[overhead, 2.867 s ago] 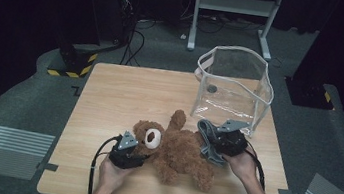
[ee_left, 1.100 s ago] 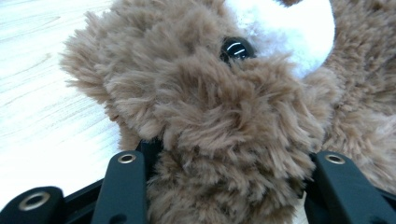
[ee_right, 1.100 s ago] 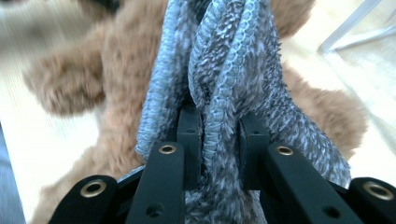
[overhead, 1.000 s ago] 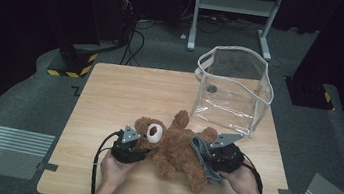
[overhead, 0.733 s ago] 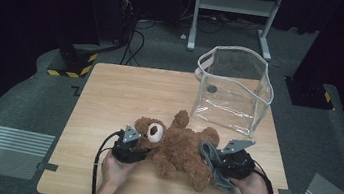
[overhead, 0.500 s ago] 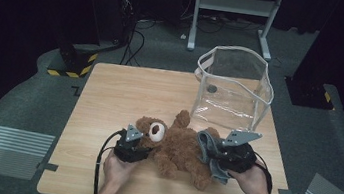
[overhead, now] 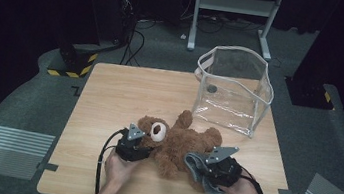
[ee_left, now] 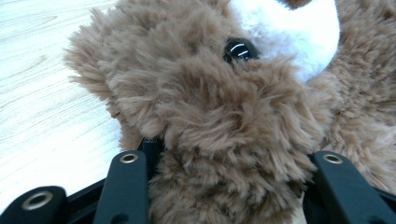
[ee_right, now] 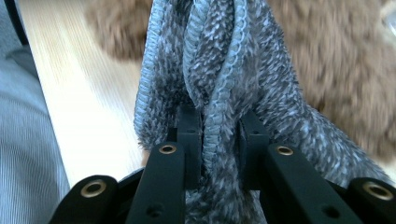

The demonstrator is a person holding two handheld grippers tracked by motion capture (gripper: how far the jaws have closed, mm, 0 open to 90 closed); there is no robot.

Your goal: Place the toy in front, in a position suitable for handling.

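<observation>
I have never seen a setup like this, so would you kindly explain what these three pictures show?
A person at a wooden table holds a two-jaw hand tool in each hand. The high view looks down from above; the other two come from cameras riding on each gripper, looking along its black jaws. On the table lie a brown teddy bear and a clear plastic bag standing open. The left gripper is clamped on the bear's head fur. The right gripper pinches a grey cloth against the bear's lower body.
</observation>
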